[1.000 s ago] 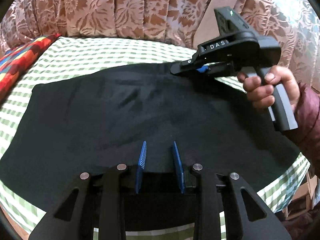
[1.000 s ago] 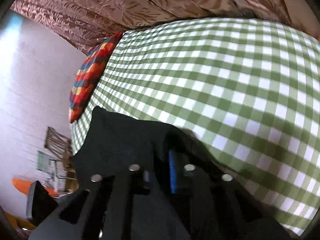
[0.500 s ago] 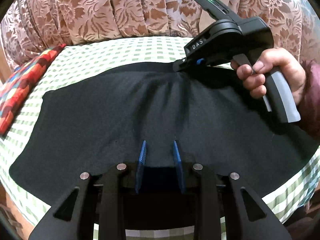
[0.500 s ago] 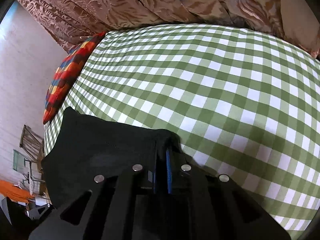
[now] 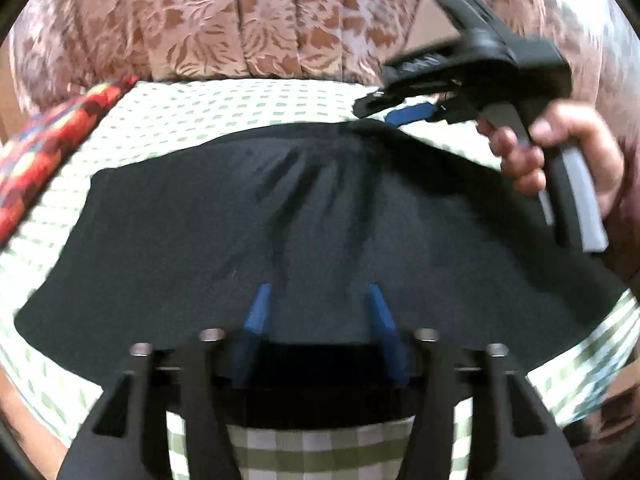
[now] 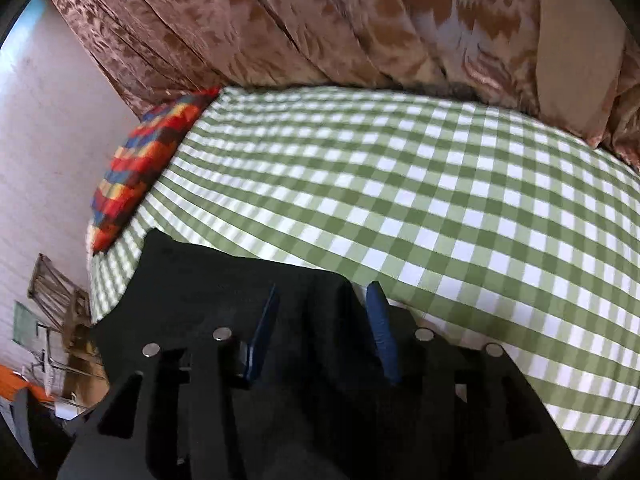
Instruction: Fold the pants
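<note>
Black pants (image 5: 320, 216) lie spread across a green checked bed (image 5: 224, 108). My left gripper (image 5: 316, 308) is open at the near edge of the pants, its blue fingers apart over the cloth. My right gripper (image 5: 394, 118) shows in the left wrist view at the far edge of the pants, held by a hand, just above the cloth. In the right wrist view my right gripper (image 6: 324, 308) is open, with the far edge of the pants (image 6: 224, 280) lying between and under its blue fingers (image 6: 378, 312).
A patterned brown curtain (image 5: 256, 20) hangs behind the bed. A red, multicoloured pillow (image 5: 48, 148) lies at the left end; it also shows in the right wrist view (image 6: 148, 164). Furniture and clutter (image 6: 52, 320) stand beside the bed, low left.
Both grippers have opened: the right was shut on the far edge of the pants and has let it go; the left fingers have spread wider. The view is blurred from motion.
</note>
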Action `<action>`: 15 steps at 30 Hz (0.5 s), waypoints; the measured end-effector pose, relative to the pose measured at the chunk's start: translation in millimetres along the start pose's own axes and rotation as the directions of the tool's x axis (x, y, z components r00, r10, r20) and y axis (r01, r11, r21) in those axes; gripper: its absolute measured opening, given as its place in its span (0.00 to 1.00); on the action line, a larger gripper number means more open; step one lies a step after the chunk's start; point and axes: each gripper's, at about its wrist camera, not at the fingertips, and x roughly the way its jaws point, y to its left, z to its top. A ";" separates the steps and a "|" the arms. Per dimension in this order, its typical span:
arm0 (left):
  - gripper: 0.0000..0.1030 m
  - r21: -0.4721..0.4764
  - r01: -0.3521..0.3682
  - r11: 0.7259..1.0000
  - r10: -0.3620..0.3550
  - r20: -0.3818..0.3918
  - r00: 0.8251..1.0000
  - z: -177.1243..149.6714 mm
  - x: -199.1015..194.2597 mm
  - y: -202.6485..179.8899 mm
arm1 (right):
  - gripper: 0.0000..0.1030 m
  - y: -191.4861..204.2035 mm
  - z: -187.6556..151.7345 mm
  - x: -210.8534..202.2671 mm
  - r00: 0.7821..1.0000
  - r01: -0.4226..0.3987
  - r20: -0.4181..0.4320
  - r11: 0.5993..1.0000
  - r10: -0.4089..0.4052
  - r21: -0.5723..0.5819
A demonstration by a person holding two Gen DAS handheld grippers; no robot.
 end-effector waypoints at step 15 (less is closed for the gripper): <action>0.54 -0.654 -0.021 0.756 0.102 0.086 0.991 -55.2 -91.1 207.2 | 0.37 38.4 -109.9 -42.8 0.998 -0.046 -0.042 0.990 0.040 -0.136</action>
